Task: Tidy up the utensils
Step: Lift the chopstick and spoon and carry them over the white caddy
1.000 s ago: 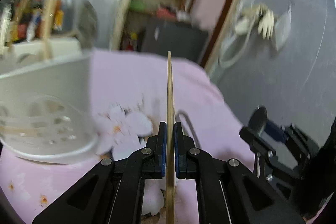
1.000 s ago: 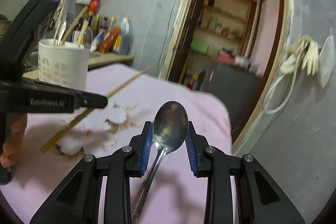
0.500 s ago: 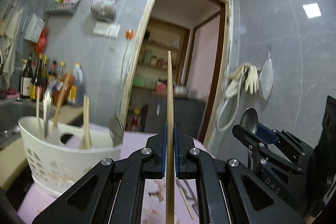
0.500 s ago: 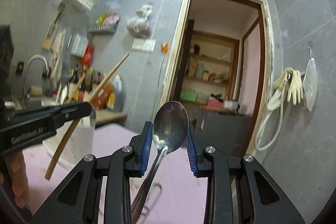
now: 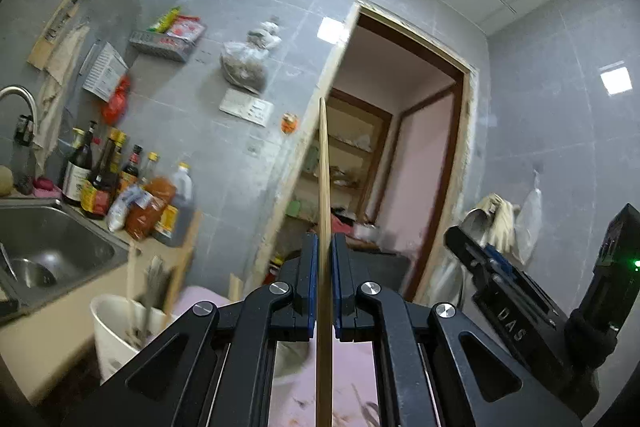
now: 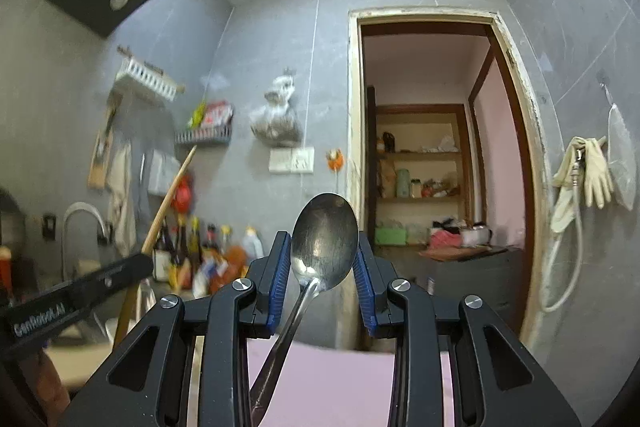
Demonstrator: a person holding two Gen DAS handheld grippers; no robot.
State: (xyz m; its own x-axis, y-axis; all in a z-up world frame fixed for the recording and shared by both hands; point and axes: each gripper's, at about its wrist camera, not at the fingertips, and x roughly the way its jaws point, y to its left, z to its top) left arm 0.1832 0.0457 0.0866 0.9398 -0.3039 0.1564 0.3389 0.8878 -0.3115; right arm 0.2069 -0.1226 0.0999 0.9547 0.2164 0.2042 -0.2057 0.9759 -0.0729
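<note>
My left gripper (image 5: pixel 324 259) is shut on a wooden chopstick (image 5: pixel 323 187) that stands upright, tip pointing up. My right gripper (image 6: pixel 322 259) is shut on a metal spoon (image 6: pixel 324 239), bowl up, handle slanting down to the left. Both are raised and tilted upward. A white perforated utensil holder (image 5: pixel 112 331) with several utensils in it stands at the lower left of the left wrist view, below the left gripper. The right gripper also shows at the right of the left wrist view (image 5: pixel 480 247). The chopstick also shows in the right wrist view (image 6: pixel 164 211).
A steel sink (image 5: pixel 44 247) and bottles (image 5: pixel 112 187) lie on the counter at left. The pink flowered tablecloth (image 5: pixel 360 387) is below. A doorway (image 6: pixel 432 167) opens ahead, gloves (image 6: pixel 580 179) hang on the right wall.
Both grippers have tilted and risen: views swung from the tablecloth up to walls and ceiling. The utensil holder dropped to the lower left. Chopstick and spoon stay gripped.
</note>
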